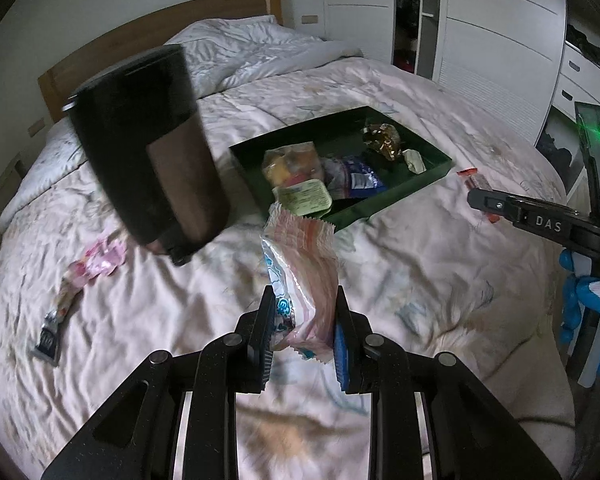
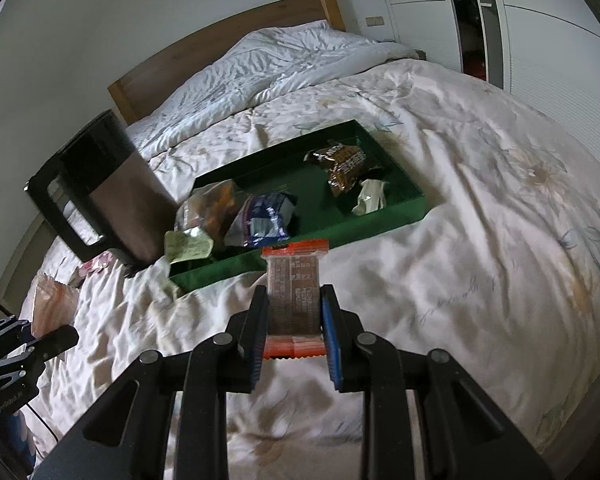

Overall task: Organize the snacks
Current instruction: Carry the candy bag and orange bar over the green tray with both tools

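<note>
A green tray (image 1: pixel 432 176) (image 2: pixel 408 206) lies on the bed and holds several snack packets. My left gripper (image 1: pixel 303 300) is shut on a pink-and-white snack packet (image 1: pixel 302 276), held above the quilt just short of the tray's near corner. My right gripper (image 2: pixel 294 300) is shut on a brown bar with orange ends (image 2: pixel 294 292), held in front of the tray's near edge. The right gripper also shows at the right of the left wrist view (image 1: pixel 488 200). The left gripper (image 2: pixel 40 340) and its packet (image 2: pixel 52 308) show at the lower left of the right wrist view.
A tall dark kettle-like container (image 1: pixel 148 148) (image 2: pixel 108 192) stands on the bed left of the tray. Loose snack packets (image 1: pixel 96 266) (image 1: pixel 50 336) lie on the quilt at the left. A white wardrobe (image 1: pixel 500 32) stands at the right, a wooden headboard (image 2: pixel 220 40) behind.
</note>
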The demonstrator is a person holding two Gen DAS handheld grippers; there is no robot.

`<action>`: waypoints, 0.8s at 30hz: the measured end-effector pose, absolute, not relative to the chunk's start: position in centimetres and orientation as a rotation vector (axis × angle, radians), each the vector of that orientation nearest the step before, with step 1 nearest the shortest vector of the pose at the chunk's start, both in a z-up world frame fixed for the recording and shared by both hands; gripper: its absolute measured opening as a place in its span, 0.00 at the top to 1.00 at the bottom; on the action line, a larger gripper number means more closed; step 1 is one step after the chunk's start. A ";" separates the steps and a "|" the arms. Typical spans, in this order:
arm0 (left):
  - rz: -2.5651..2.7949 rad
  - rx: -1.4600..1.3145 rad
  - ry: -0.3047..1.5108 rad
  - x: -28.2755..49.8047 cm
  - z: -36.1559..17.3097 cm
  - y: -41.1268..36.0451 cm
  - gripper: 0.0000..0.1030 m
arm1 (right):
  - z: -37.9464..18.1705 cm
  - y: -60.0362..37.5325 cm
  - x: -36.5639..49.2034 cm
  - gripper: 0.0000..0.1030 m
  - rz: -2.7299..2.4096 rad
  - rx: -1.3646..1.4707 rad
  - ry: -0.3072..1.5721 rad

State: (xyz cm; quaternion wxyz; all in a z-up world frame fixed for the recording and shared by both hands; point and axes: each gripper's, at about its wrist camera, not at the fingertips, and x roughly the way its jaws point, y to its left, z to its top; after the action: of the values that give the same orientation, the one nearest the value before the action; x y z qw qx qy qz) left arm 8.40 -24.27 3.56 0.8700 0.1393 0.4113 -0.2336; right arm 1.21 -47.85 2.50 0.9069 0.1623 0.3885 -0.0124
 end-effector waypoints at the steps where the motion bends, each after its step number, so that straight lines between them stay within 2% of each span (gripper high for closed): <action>1: -0.493 0.293 0.863 8.7 3.4 -24.8 0.80 | 2.4 -48.1 1.6 1.00 -0.027 0.336 0.803; 24: -0.540 0.343 0.880 14.4 1.6 -31.6 0.80 | 0.6 -52.2 8.6 1.00 -0.050 0.338 0.800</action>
State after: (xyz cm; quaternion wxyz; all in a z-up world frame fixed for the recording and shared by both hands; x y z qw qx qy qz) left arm 14.36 -31.63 1.60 0.8556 0.1633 0.4186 -0.2569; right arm 8.64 -52.16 0.57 0.9069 0.1637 0.3875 -0.0242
